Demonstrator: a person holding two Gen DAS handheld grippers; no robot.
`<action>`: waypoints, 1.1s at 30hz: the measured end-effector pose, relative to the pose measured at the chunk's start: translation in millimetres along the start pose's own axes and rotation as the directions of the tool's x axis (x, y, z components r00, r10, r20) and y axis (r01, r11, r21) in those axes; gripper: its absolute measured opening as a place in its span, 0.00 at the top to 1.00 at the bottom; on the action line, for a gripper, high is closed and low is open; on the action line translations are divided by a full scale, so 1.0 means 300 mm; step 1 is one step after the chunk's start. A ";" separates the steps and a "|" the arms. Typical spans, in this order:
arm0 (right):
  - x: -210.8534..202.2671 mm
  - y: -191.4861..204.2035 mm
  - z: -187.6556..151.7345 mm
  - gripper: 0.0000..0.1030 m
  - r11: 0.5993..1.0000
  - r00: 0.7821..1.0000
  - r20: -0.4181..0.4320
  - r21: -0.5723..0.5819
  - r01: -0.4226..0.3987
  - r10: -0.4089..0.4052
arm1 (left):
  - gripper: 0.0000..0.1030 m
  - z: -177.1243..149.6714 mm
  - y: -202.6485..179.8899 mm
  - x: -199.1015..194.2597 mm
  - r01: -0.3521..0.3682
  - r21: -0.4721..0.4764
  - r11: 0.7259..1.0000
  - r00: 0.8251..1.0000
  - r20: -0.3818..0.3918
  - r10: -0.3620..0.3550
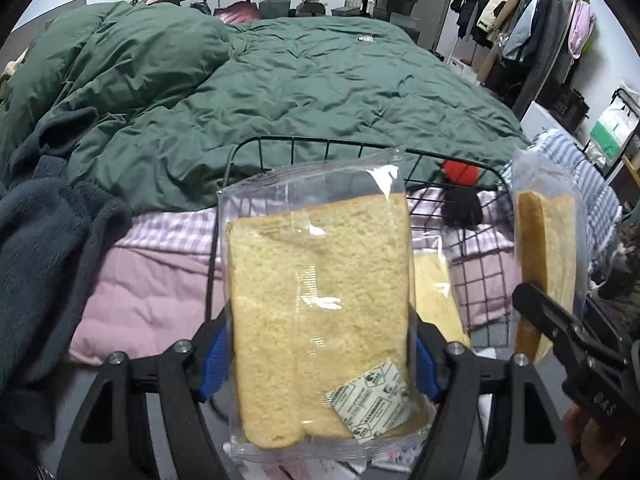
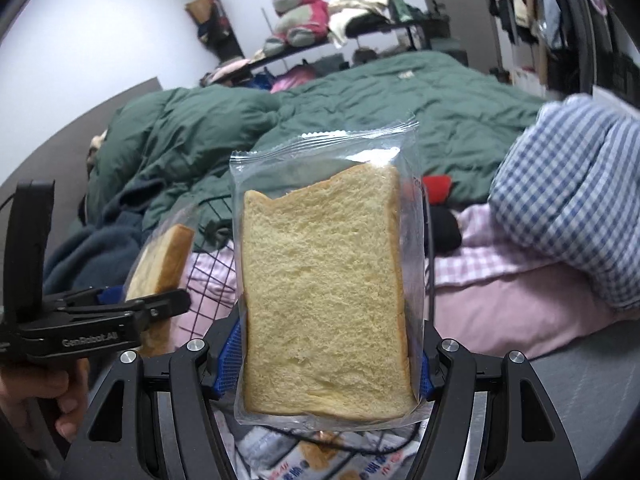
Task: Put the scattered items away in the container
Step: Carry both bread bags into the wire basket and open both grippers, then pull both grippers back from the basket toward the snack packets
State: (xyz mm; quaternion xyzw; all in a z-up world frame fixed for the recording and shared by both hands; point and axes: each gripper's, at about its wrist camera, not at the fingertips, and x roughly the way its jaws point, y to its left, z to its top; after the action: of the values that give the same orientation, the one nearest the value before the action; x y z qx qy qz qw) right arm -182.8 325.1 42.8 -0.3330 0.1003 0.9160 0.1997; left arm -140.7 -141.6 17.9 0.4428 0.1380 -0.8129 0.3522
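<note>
My left gripper [image 1: 320,364] is shut on a clear packet of sliced bread [image 1: 320,300] and holds it upright above the black wire basket [image 1: 320,145] on the bed. My right gripper [image 2: 330,360] is shut on a second bread packet [image 2: 324,288], also upright over the basket. Each packet shows edge-on in the other view: the right one [image 1: 546,260] at the right of the left wrist view, the left one [image 2: 162,264] at the left of the right wrist view. Another bread packet [image 1: 436,284] lies inside the basket, and printed snack packets [image 2: 304,456] show below.
A green duvet [image 1: 280,92] covers the bed behind the basket. A dark blue fleece [image 1: 44,248] lies at the left, a blue checked cloth [image 2: 576,200] at the right. A red and black item [image 1: 460,192] rests at the basket's far rim. Pink bedding [image 2: 520,304] lies underneath.
</note>
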 end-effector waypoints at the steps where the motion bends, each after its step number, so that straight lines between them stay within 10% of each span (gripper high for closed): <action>1: 0.018 0.002 0.004 0.34 1.000 1.000 -0.008 -0.002 -0.005 0.005 | 0.26 0.008 -0.004 0.017 -0.002 0.001 1.000 1.000 -0.005 0.002; 9: 0.067 0.005 0.028 0.18 0.997 0.998 -0.028 -0.055 0.056 -0.057 | 0.12 0.047 -0.015 0.094 -0.085 0.061 0.995 0.996 0.020 0.083; 33: -0.180 -0.028 -0.151 0.17 0.993 0.999 -0.025 0.108 0.044 -0.042 | 0.12 -0.198 -0.027 -0.189 -0.141 0.099 0.985 0.987 0.094 0.132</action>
State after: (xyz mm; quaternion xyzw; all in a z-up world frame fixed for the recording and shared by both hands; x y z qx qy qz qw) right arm -115.7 302.2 43.2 -0.3342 0.1450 0.9009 0.2360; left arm -88.9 -78.5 29.7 0.4332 0.0486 -0.8117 0.3888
